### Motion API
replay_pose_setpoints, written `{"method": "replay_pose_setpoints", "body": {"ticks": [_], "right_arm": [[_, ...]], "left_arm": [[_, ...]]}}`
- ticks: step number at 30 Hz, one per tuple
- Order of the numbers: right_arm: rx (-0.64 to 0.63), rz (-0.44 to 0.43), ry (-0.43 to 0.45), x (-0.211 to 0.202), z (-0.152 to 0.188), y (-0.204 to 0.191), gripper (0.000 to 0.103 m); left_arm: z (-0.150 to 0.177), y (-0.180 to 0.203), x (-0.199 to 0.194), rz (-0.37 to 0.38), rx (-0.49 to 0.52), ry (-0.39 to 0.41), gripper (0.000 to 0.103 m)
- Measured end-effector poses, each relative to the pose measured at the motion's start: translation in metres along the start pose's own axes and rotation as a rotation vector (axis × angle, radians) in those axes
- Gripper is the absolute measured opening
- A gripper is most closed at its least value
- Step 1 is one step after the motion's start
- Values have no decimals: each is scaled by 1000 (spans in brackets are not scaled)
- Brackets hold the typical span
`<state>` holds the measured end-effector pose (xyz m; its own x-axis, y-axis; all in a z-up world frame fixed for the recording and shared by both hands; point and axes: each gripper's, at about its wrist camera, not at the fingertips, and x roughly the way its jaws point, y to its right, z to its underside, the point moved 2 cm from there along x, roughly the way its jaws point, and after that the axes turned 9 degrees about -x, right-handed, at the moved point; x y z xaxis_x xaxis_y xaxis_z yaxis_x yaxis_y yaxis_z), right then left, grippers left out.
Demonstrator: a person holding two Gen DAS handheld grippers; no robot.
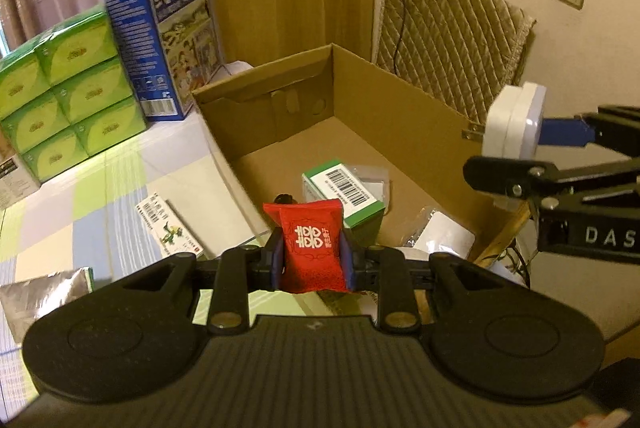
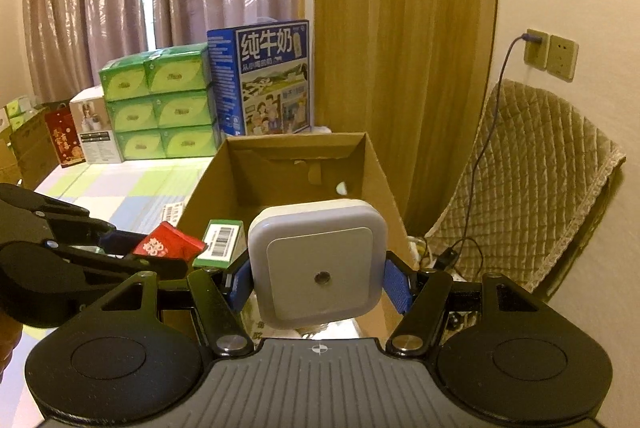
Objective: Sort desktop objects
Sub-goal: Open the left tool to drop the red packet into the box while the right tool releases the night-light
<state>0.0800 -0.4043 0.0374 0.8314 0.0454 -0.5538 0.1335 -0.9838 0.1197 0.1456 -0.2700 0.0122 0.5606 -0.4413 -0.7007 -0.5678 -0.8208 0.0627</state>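
My left gripper point(image 1: 312, 260) is shut on a red packet with white characters point(image 1: 311, 244) and holds it above the near edge of an open cardboard box point(image 1: 400, 99). My right gripper point(image 2: 318, 280) is shut on a white square night light point(image 2: 318, 264) and holds it above the box point(image 2: 376, 171); it shows at the right of the left wrist view point(image 1: 514, 125). The red packet also shows in the right wrist view point(image 2: 166, 246). Inside the box lie a green-and-white barcoded carton point(image 1: 344, 189) and white plastic-wrapped items point(image 1: 440, 236).
A stack of green tissue packs point(image 1: 68, 95) and a blue milk carton box point(image 1: 168, 39) stand at the back of the checkered table point(image 1: 92, 195). A small card box point(image 1: 172, 226) and a silver pouch point(image 1: 44, 292) lie on the table. A padded chair point(image 1: 452, 39) stands behind the box.
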Motion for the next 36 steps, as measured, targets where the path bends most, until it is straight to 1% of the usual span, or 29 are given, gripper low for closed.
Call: {"method": "replay_pose_setpoints", "body": {"ticks": [7,13,16,20,23,24,36], "right_arm": [[9,11,-8,7,-1,11,63],[12,16,-14,13,-3,17,63],[14,14,-17,15,-3,18,63],[14,8,-22,18,-4,16,63],[17,3,-26,21,-4,15,63],[19,2,-28,22,-4,15,63],[33,-31,-47,32,-7,8,63]], "left_arm": [[-9,11,16,37,11,-13,23],[-12,11,29,72,-37,-24,23],[-13,8,31,77,-56,-20,24],[-16,6,31,89,-70,-13,24],[-18,4,30,90,-81,-5,28],[-19,3,29,91,-85,-2,32],[-16,-12,14,76,-118,25,33]]}}
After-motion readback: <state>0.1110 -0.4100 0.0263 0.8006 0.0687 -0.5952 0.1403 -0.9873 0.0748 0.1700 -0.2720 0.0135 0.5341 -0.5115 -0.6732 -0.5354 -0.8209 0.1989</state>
